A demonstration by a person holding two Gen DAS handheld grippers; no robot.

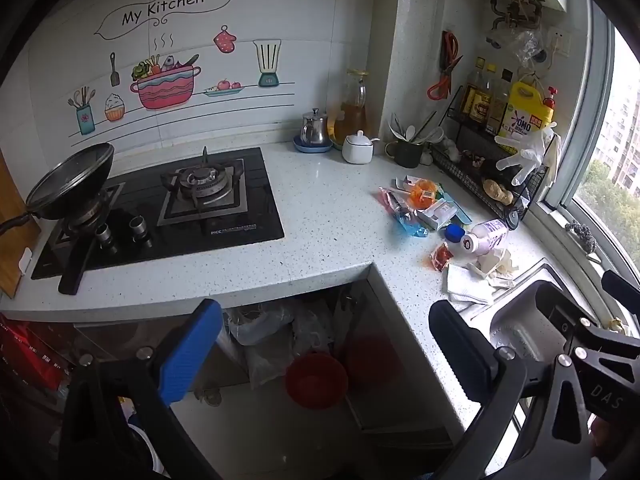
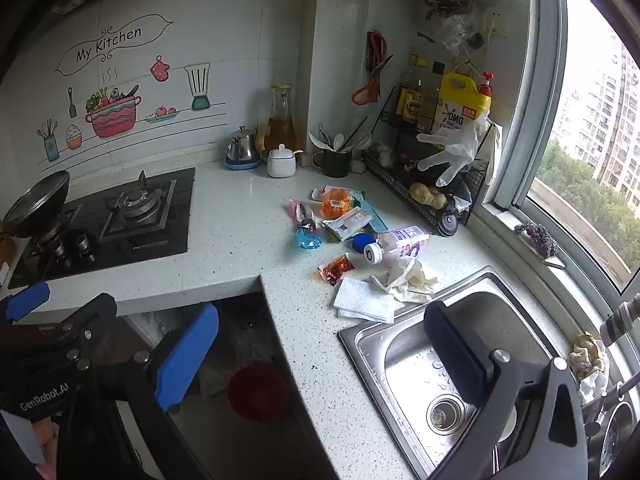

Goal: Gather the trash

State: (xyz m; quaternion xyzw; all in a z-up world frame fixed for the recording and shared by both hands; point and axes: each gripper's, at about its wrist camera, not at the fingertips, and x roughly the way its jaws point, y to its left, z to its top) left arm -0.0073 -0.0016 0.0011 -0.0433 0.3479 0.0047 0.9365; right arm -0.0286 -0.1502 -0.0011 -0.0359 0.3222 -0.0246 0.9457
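A pile of trash lies on the speckled counter near the corner: a tipped white bottle with a blue cap, a red sauce packet, a white napkin, crumpled gloves, an orange wrapper, a blue wrapper and small cartons. The pile also shows in the left wrist view. My left gripper is open and empty, held back from the counter. My right gripper is open and empty, above the counter edge by the sink.
A steel sink sits right of the trash. A gas hob with a black pan is at left. A wire rack with bottles stands by the window. A red bowl sits in the open space under the counter.
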